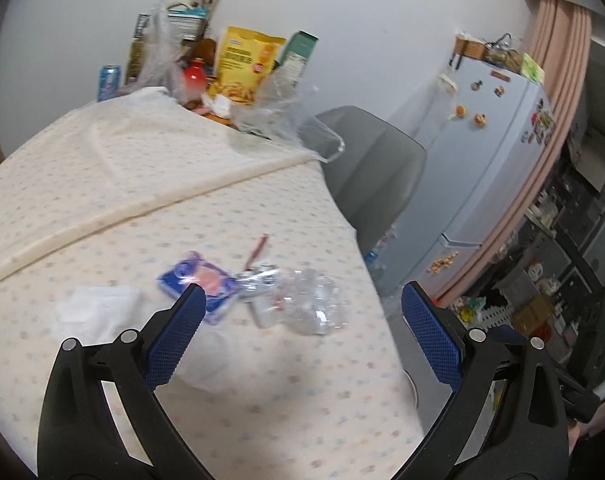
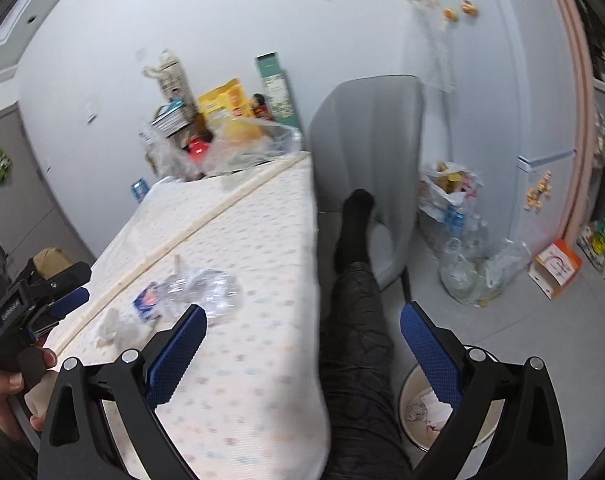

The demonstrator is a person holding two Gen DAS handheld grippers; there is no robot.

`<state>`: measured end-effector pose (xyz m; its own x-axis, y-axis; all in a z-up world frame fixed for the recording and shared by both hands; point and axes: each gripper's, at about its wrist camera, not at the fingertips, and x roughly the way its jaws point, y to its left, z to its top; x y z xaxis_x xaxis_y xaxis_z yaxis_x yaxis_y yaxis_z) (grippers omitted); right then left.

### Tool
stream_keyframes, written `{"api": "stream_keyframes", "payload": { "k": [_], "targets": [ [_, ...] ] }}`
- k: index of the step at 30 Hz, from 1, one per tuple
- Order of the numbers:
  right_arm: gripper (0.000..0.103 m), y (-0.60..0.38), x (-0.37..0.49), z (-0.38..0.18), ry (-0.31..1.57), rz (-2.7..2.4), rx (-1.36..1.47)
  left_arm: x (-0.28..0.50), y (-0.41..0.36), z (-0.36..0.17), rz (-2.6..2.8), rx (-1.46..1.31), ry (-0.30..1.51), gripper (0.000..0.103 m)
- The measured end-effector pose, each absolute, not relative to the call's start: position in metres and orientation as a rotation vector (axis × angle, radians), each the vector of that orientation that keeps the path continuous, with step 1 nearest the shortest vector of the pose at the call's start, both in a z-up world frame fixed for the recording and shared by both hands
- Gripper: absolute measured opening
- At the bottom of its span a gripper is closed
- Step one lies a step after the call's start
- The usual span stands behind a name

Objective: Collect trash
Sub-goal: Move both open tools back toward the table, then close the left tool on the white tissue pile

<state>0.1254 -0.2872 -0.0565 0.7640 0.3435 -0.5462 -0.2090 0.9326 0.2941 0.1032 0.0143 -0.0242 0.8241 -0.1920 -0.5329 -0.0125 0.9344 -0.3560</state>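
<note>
Both grippers' jaws wide apart, empty

Cloth-covered table (image 1: 102, 184) with wrappers (image 1: 206, 284), crumpled plastic (image 1: 314, 300).

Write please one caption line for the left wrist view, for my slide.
Open left gripper hovering above a blue wrapper and crumpled clear plastic on a dotted tablecloth.

Plain white wall (image 1: 362, 32) at far side. Table under pale dotted cloth (image 1: 142, 184). Grey chair (image 2: 370, 136) right of the table. White fridge (image 1: 490, 152) with magnets far right, beside a pink curtain (image 1: 558, 68). Light grey floor (image 2: 542, 328).
</note>
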Motion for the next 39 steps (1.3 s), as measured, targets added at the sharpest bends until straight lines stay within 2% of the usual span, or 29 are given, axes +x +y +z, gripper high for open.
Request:
{"api": "stream_keyframes", "payload": {
  "k": [12,25,35,39],
  "targets": [
    [0.094,-0.212,0.128,-0.061,0.684,0.429,0.152,0.064,0.091,-0.037,0.014,-0.428,0.575,0.097],
    [0.09,-0.173,0.131,-0.061,0.716,0.478,0.104,0.05,0.144,-0.059,0.095,-0.501,0.566,0.097],
    [0.085,-0.165,0.14,-0.079,0.764,0.49,0.083,0.08,0.138,-0.09,0.104,-0.505,0.643,0.096],
    [0.085,-0.168,0.143,-0.081,0.77,0.486,0.096,0.099,0.13,-0.097,0.11,-0.466,0.689,0.088]
  ]
}}
